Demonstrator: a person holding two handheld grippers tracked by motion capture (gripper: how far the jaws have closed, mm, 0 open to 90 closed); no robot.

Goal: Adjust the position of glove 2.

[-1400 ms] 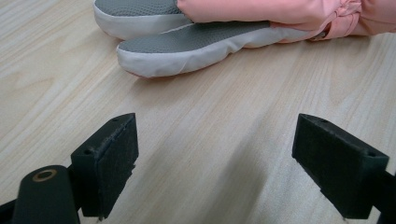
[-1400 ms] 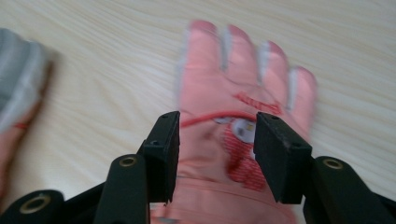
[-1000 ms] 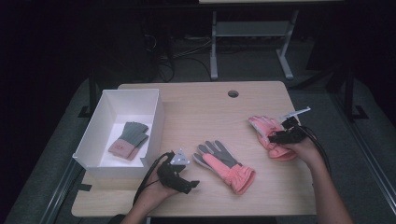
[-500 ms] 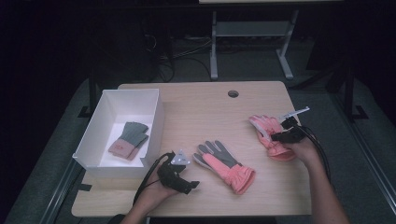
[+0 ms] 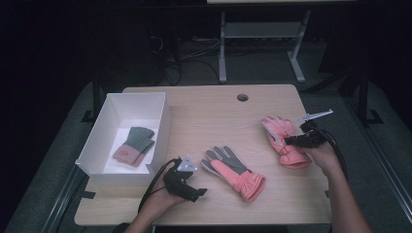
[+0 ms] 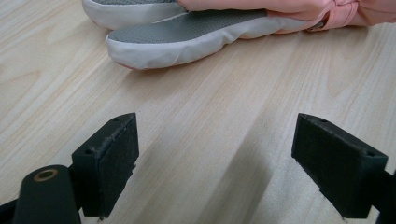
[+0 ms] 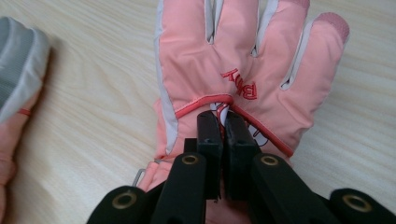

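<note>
Pinched shut on the back of the pink glove (image 7: 224, 70): right gripper (image 7: 223, 122), jaws just closed, a fold of fabric caught between the pads.

Grasp step in hand, glove flat on the table (image 5: 204, 116) near its right edge. Next, probably: lift clear and carry left to the white box (image 5: 160, 116), where a grey glove (image 5: 135, 144) already lies. Left gripper (image 6: 215, 163) wide open, empty, resting low just short of the second pink glove (image 5: 234, 171) at mid-table.
</note>
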